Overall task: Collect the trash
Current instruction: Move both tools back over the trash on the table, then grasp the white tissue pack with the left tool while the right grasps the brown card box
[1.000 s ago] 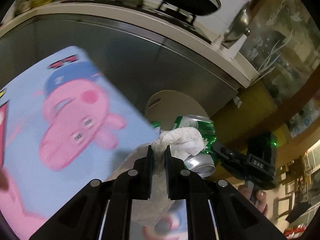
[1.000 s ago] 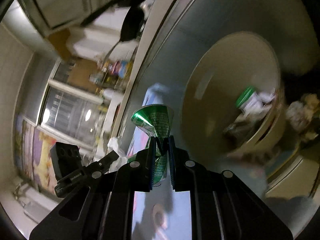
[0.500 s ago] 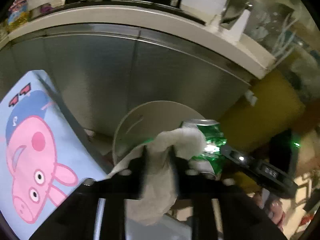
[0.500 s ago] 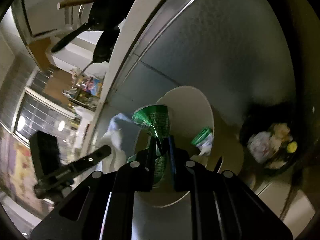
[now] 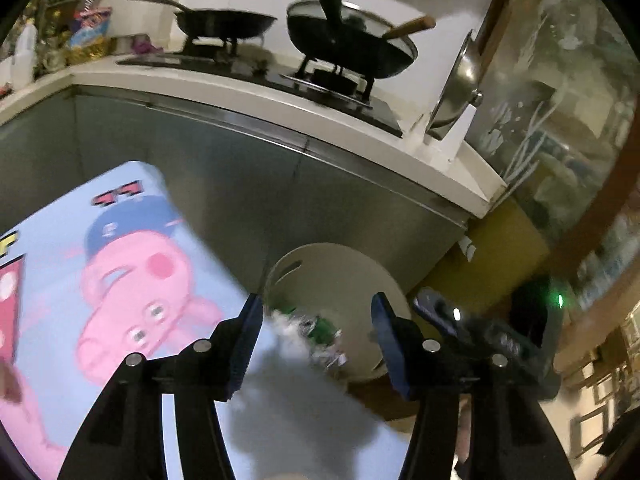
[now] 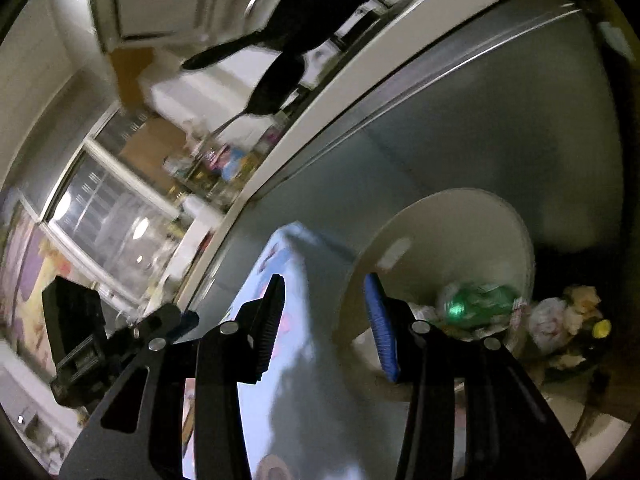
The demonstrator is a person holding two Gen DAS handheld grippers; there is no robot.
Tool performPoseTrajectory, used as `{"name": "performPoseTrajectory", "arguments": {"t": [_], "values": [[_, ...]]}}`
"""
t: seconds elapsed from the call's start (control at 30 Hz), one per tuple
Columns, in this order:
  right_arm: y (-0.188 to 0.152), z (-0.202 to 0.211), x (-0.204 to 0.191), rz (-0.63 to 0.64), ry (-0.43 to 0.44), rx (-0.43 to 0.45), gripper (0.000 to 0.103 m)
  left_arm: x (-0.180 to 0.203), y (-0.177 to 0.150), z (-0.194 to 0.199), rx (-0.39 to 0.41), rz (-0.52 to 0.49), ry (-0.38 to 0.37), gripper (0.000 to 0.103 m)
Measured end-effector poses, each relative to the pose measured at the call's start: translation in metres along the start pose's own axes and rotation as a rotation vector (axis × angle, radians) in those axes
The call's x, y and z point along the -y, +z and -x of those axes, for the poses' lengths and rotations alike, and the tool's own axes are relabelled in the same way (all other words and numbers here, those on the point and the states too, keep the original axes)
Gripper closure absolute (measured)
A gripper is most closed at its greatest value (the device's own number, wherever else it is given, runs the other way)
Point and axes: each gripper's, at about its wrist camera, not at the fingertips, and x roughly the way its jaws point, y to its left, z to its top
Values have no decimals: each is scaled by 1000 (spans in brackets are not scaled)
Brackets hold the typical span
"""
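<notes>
A cream round bin stands on the floor against the steel cabinet. Both grippers hang above it with their jaws opening and nothing between them. Below my left gripper a white crumpled tissue and a green crushed can blur inside the bin's mouth. My right gripper is apart from the green can, which lies in the bin among other scraps. The right gripper's body shows at the lower right of the left wrist view, the left gripper's body at the lower left of the right wrist view.
A blue table with a pink cartoon pig stands beside the bin. Steel cabinet fronts rise behind, topped by a white counter with a stove and two dark pans. A bagged heap of trash lies right of the bin.
The left gripper let go of the white tissue and the right gripper let go of the green can. Both things dropped into the bin. Both grippers rose a little.
</notes>
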Motion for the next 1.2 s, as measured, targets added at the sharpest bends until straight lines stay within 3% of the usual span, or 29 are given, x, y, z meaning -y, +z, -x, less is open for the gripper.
{"name": "performPoseTrajectory", "arguments": {"t": [0.2, 0.37, 0.43, 0.53, 0.57, 0.6, 0.63, 0.67, 0.73, 0.9, 1.03, 1.1, 1.2], "values": [[-32, -41, -43, 39, 80, -124, 61, -49, -54, 68, 31, 11, 87, 47], [-73, -82, -87, 93, 137, -265, 61, -125, -113, 136, 30, 136, 216, 46], [-99, -105, -111, 127, 163, -350, 61, -159, -138, 167, 43, 219, 308, 46], [-135, -137, -145, 175, 192, -457, 61, -209, -170, 217, 88, 361, 515, 42], [-152, -153, -162, 192, 211, -506, 61, -222, -179, 232, 108, 401, 604, 36], [-165, -163, -174, 205, 224, -535, 61, -239, -189, 248, 119, 451, 748, 34], [-180, -177, -191, 224, 235, -568, 61, -252, -195, 254, 108, 495, 828, 34], [-196, -191, -208, 245, 243, -596, 61, -261, -199, 258, 100, 531, 839, 34], [-219, -213, -234, 271, 251, -631, 61, -279, -208, 262, 107, 614, 791, 32], [-267, -257, -288, 361, 209, -625, 62, -295, -212, 249, 100, 641, 771, 25], [-277, -277, -304, 400, 155, -583, 61, -300, -211, 238, 99, 623, 780, 18], [-281, -286, -304, 405, 150, -611, 62, -310, -217, 232, 71, 653, 771, 20], [-291, -273, -300, 444, 183, -656, 61, -314, -230, 245, 110, 671, 763, 25]]}}
